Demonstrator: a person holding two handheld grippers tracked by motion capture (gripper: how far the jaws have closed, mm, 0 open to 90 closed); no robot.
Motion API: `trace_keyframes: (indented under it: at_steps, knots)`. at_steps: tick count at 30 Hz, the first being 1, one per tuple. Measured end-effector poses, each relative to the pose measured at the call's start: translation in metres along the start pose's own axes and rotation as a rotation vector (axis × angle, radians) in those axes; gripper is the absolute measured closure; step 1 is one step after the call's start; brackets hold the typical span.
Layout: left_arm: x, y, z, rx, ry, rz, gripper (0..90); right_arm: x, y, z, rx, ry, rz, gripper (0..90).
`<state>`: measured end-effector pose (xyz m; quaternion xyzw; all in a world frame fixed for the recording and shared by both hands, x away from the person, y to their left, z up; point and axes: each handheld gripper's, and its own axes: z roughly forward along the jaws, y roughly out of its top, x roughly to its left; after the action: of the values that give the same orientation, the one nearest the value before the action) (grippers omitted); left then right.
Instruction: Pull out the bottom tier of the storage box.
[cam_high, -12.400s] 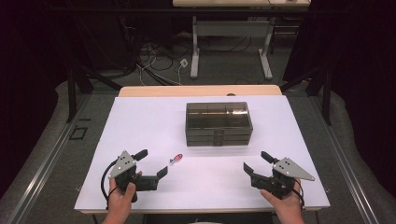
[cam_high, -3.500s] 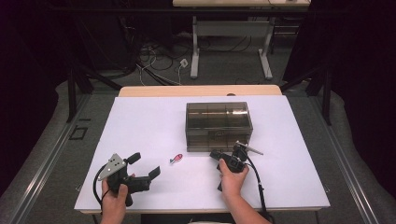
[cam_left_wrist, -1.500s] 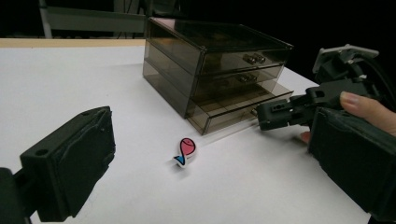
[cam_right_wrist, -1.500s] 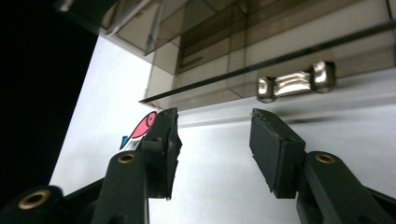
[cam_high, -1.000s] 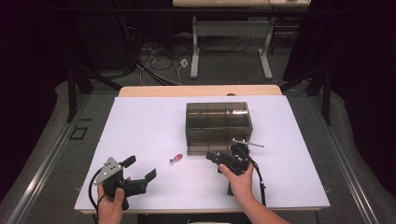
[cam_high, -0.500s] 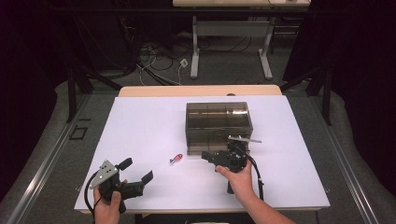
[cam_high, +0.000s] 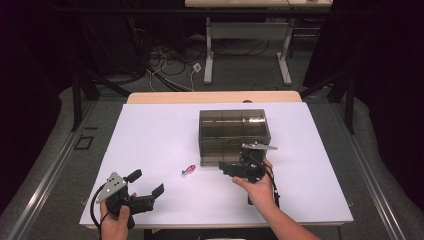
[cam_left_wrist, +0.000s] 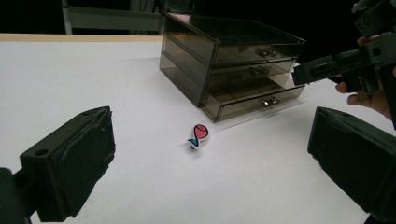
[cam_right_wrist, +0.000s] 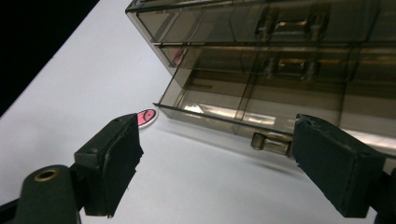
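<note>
Item: smoked-plastic drawer unit (cam_high: 234, 134), three drawers stacked, standing on the white table (cam_high: 150, 130) a little right of centre. Each drawer front carries a small clear knob. No brand, label or writing can be read on the unit. The bottom drawer (cam_right_wrist: 261, 119) stands pulled out slightly from the stack.

Item: small pink, white and blue eraser-like piece (cam_high: 188, 170), lying flat on the table just left of the unit's front corner, apart from it. Its marking looks like a picture, not lettering; too small to read.

Item: right gripper (cam_high: 235, 169), held in the person's right hand (cam_high: 260, 187) just in front of the bottom drawer. Its jaws have just been opening and now stand wide apart, gripping nothing; the bottom drawer's knob (cam_right_wrist: 265, 141) sits just beside one pad.

Item: left gripper (cam_high: 146, 190), held near the table's front left edge, well apart from the unit. Jaws spread wide, empty.
</note>
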<state>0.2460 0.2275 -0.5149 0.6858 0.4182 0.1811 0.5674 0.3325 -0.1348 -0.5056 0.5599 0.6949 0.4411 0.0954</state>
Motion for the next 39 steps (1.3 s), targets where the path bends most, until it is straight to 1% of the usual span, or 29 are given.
trace_keyframes:
  at_steps: [1, 2, 4, 6, 7, 8, 9, 10, 12, 13, 14, 15, 16, 17, 18, 19, 20, 22, 29, 30, 32, 34, 37, 39]
  knots:
    - [0.0, 0.0, 0.0, 0.0, 0.0, 0.0, 0.7, 0.0, 0.0, 0.0, 0.0, 0.0, 0.0, 15.4]
    - [0.0, 0.0, 0.0, 0.002, -0.001, 0.001, 0.7, 0.001, 0.001, -0.001, -0.009, -0.015, -0.032, 15.4]
    - [0.0, 0.0, 0.0, 0.001, -0.001, -0.001, 0.7, 0.002, 0.003, -0.003, -0.013, -0.03, -0.051, 16.3]
    - [0.0, 0.0, 0.0, 0.001, -0.001, 0.0, 0.7, 0.002, 0.004, -0.004, -0.009, -0.036, -0.052, 19.8]
    - [0.0, 0.0, 0.0, 0.001, -0.001, 0.0, 0.7, 0.002, 0.004, -0.004, -0.009, -0.036, -0.052, 19.8]
    - [0.0, 0.0, 0.0, 0.003, -0.001, 0.003, 0.7, 0.003, 0.005, -0.004, -0.008, -0.051, -0.062, 24.7]
    - [0.0, 0.0, 0.0, 0.003, -0.001, 0.003, 0.7, 0.003, 0.005, -0.004, -0.008, -0.051, -0.062, 24.7]
    - [0.0, 0.0, 0.001, 0.006, -0.001, 0.006, 0.7, 0.002, 0.006, -0.004, -0.005, -0.07, -0.075, 27.1]
    - [0.0, 0.0, 0.001, 0.006, 0.0, 0.011, 0.7, 0.001, 0.006, -0.005, -0.009, -0.073, -0.071, 27.8]
    - [0.0, 0.0, 0.001, 0.005, -0.002, 0.005, 0.7, 0.001, 0.007, -0.005, -0.002, -0.083, -0.079, 29.2]
    - [-0.001, 0.0, 0.001, 0.004, -0.003, 0.004, 0.7, 0.001, 0.008, -0.007, -0.004, -0.103, -0.088, 30.8]
    - [-0.001, 0.0, 0.001, 0.004, -0.003, 0.004, 0.7, 0.001, 0.008, -0.007, -0.004, -0.103, -0.088, 30.8]
    - [-0.001, 0.0, 0.001, 0.005, -0.002, 0.006, 0.7, 0.0, 0.01, -0.009, -0.009, -0.126, -0.112, 33.0]
    - [-0.001, 0.0, 0.001, 0.005, -0.002, 0.006, 0.7, 0.0, 0.01, -0.009, -0.009, -0.126, -0.112, 33.0]
    - [-0.001, 0.0, 0.001, 0.005, -0.003, 0.008, 0.7, 0.0, 0.012, -0.011, -0.023, -0.144, -0.125, 35.1]
    - [-0.001, 0.0, 0.001, 0.005, -0.003, 0.008, 0.7, 0.0, 0.012, -0.011, -0.023, -0.144, -0.125, 35.1]
    - [-0.001, 0.0, 0.001, 0.005, -0.003, 0.008, 0.7, -0.001, 0.015, -0.013, -0.023, -0.156, -0.131, 37.9]
    - [-0.001, 0.0, 0.001, 0.005, -0.003, 0.008, 0.7, -0.003, 0.018, -0.015, -0.019, -0.157, -0.126, 39.4]
    - [-0.001, 0.0, 0.001, 0.01, -0.002, 0.012, 0.7, -0.01, 0.026, -0.02, -0.01, -0.17, -0.126, 41.0]
    - [-0.001, 0.0, 0.001, 0.009, -0.002, 0.011, 0.7, -0.013, 0.028, -0.021, -0.011, -0.187, -0.135, 40.1]
    - [-0.001, 0.0, 0.001, 0.009, -0.002, 0.012, 0.7, -0.015, 0.029, -0.022, 0.0, -0.192, -0.131, 38.8]
    - [-0.001, 0.0, 0.001, 0.009, -0.002, 0.011, 0.7, -0.017, 0.031, -0.022, 0.005, -0.203, -0.139, 37.2]
    - [-0.001, 0.0, 0.001, 0.006, -0.003, 0.012, 0.7, -0.02, 0.033, -0.023, 0.001, -0.21, -0.131, 34.9]
    - [-0.001, 0.0, 0.001, 0.006, -0.003, 0.012, 0.7, -0.022, 0.034, -0.023, 0.015, -0.214, -0.108, 33.9]
